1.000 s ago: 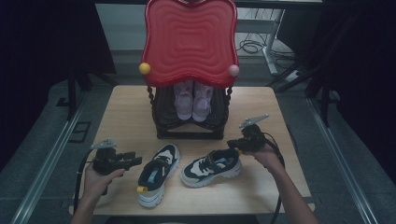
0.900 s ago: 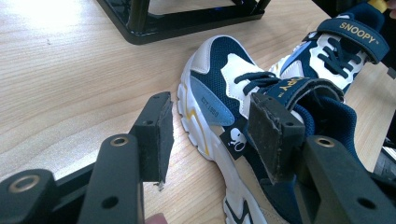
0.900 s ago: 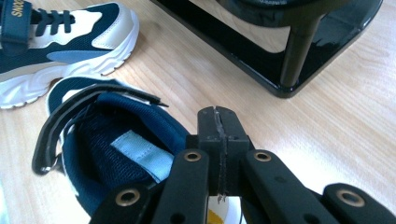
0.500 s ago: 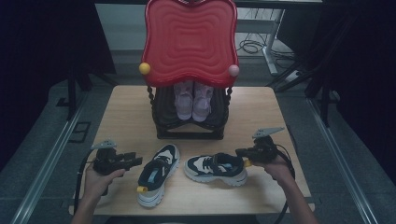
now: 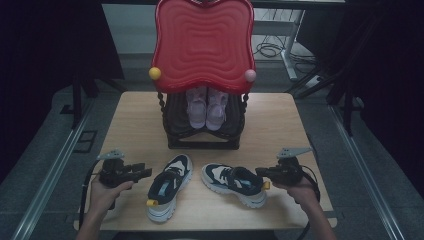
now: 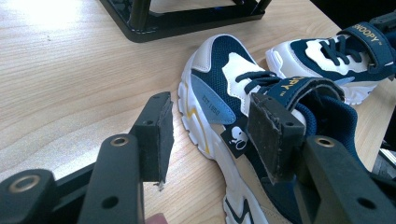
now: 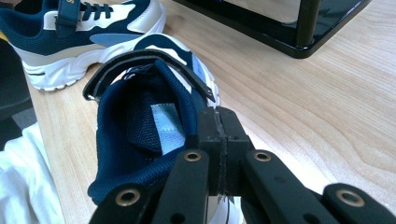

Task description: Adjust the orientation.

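Place: you are working in a lab-style recording room, not a home.
Walls: dark curtains hang around your station on both sides.
Floor: grey, with metal rails [image 5: 47, 180] running along each side of you.
Table: a small wooden table [image 5: 280, 120] stands alone in the middle.
Background: a white desk frame [image 5: 290, 47] with loose cables [image 5: 270, 50] sits behind it.
Prop: a black shoe rack [image 5: 202, 135] with a red top [image 5: 202, 42] looks staged.

Wooden bench [image 5: 280, 120], black rack [image 5: 202, 135] at its far middle, pink shoes [image 5: 206, 107] inside the rack, red panel [image 5: 202, 45] above, cables [image 5: 272, 50] on the floor behind
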`<state>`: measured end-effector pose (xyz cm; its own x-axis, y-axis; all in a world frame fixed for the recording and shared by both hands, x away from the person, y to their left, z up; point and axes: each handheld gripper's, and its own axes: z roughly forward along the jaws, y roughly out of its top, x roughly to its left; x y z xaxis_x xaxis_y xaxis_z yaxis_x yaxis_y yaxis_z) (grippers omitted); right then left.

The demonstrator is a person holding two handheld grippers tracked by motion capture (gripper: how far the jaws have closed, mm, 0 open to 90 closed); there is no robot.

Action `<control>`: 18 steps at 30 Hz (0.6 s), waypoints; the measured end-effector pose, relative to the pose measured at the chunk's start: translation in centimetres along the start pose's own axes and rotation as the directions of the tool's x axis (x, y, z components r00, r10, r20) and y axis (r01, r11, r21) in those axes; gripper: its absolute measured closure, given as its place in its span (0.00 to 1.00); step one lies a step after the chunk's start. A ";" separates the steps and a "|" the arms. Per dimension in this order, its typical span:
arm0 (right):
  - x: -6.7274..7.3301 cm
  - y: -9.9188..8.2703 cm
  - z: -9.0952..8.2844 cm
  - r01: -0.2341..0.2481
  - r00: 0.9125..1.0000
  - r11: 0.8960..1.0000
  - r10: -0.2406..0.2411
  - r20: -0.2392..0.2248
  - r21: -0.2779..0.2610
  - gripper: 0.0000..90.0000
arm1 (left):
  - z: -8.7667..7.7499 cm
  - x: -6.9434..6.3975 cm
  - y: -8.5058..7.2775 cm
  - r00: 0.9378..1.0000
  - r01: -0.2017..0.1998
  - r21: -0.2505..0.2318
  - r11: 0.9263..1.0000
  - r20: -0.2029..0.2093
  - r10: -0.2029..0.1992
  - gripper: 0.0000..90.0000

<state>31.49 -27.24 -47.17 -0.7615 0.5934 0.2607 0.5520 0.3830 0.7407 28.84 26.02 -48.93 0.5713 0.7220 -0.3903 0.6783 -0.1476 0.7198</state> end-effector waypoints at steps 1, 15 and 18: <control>0.1 -0.1 -0.1 0.001 1.000 1.000 -0.001 0.000 -0.003 1.00 | 0.0 0.0 0.0 1.000 0.000 0.000 1.000 0.000 0.000 0.56; 1.2 -1.6 -0.9 0.003 1.000 0.999 -0.004 -0.010 -0.034 1.00 | 0.0 -0.1 0.0 1.000 -0.002 0.004 1.000 0.003 0.002 0.56; 1.4 -1.9 -1.1 0.001 1.000 0.999 -0.002 -0.011 -0.040 1.00 | -0.1 -0.2 0.0 1.000 -0.005 0.005 1.000 0.004 0.005 0.56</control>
<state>28.95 -27.90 -47.57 -0.7661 0.5850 0.2661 0.5371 0.3554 0.7650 28.70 25.94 -48.84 0.5763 0.7186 -0.3893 0.6778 -0.1541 0.7189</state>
